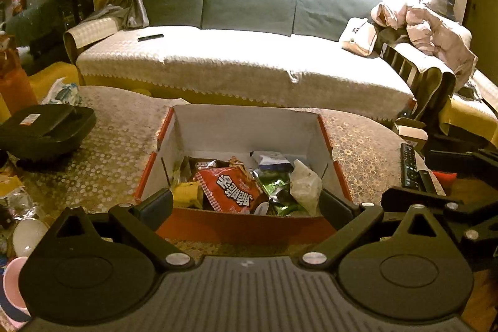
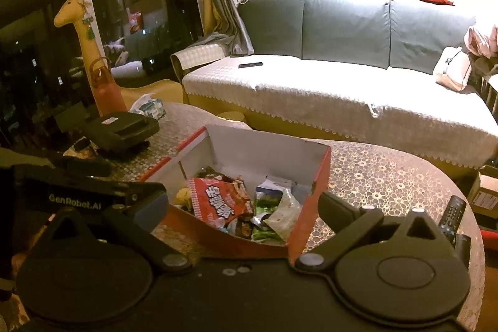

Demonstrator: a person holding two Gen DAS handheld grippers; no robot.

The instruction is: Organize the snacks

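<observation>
Both grippers empty, jaws spread wide: left gripper (image 1: 246,204) and right gripper (image 2: 242,207) hover over the near side of the red cardboard box (image 1: 337,176), mid-table. Snacks are in the box: red noodle packet (image 1: 232,187), green foil packs (image 1: 277,192), white bag (image 1: 306,184). Looks like between picks. Next: find any snack left on the table's cluttered left edge (image 1: 18,201) and reach for it.

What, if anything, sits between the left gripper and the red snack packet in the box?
Only the box's near wall. The left gripper is open and empty, just short of the red-sided box, whose low front wall lies between the fingers and the red snack packet. The packet lies on top of the other snacks, uncovered, so from above nothing visible blocks it.
</observation>
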